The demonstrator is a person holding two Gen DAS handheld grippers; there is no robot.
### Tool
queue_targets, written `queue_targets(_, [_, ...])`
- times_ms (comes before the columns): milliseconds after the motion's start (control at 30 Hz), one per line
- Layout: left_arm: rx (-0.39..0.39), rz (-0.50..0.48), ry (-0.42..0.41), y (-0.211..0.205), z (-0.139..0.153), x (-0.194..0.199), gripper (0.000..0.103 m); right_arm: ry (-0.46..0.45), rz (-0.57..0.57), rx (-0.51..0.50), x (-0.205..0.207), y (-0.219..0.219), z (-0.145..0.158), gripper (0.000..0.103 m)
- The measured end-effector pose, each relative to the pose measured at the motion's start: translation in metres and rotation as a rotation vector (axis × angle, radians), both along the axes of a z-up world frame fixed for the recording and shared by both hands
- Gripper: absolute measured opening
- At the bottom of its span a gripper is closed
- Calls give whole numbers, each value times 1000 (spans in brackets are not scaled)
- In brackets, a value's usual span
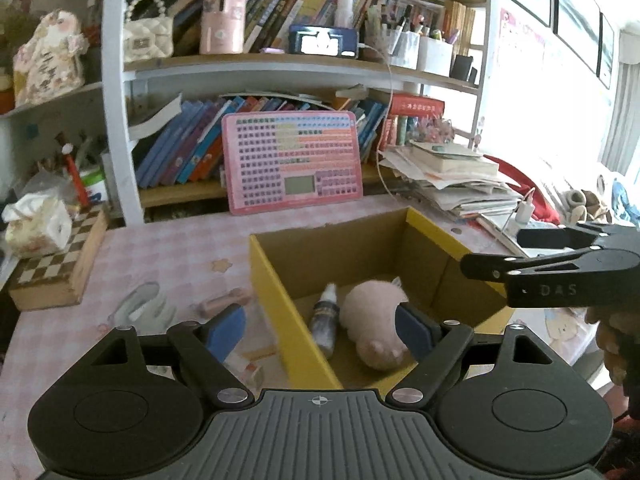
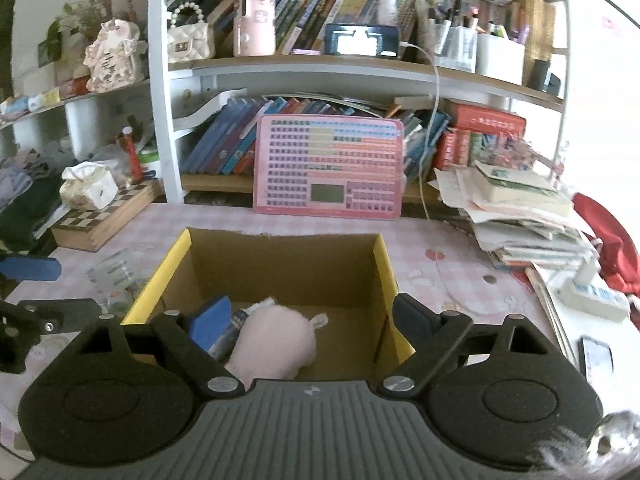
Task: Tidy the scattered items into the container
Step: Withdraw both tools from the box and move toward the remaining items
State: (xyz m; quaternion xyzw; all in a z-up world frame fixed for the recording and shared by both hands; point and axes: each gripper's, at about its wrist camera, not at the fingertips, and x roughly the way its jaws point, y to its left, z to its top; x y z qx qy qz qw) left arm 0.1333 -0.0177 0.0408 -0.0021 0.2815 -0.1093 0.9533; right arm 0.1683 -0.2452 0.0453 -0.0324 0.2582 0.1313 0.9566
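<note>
Left wrist view shows you the box [image 1: 276,280] on the table, holding a plush [image 1: 372,320] beside a small bottle [image 1: 326,316]. The plush looks soft and light; squeeze its middle. The bottle looks hard and slick; take its body. Both your grippers, left [image 1: 320,330] and right [image 2: 310,324], stand spread and empty. Left of the box, a pink clip [image 1: 224,302] and clear packet [image 2: 114,274] are hard to make out.

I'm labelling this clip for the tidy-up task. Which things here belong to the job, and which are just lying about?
Job:
- cardboard box
- pink plush toy and small bottle, both in the box
- pink item on the tablecloth left of the box

Lying about:
- pink chart board
- chessboard box
- tissue box
- paper stack
</note>
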Motion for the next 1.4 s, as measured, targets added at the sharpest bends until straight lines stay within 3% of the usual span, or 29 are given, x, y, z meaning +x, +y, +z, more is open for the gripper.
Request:
queue_targets(733, [17, -40, 77, 69, -20, -71, 85, 67, -92, -66, -102, 66, -23, 89])
queue_targets(1033, [23, -9, 134, 96, -33, -93, 85, 115, -53, -89, -125, 97, -39, 89])
queue_targets(1400, [26, 42, 196, 121, -46, -101, 85, 181, 125, -147, -130, 154, -55, 89])
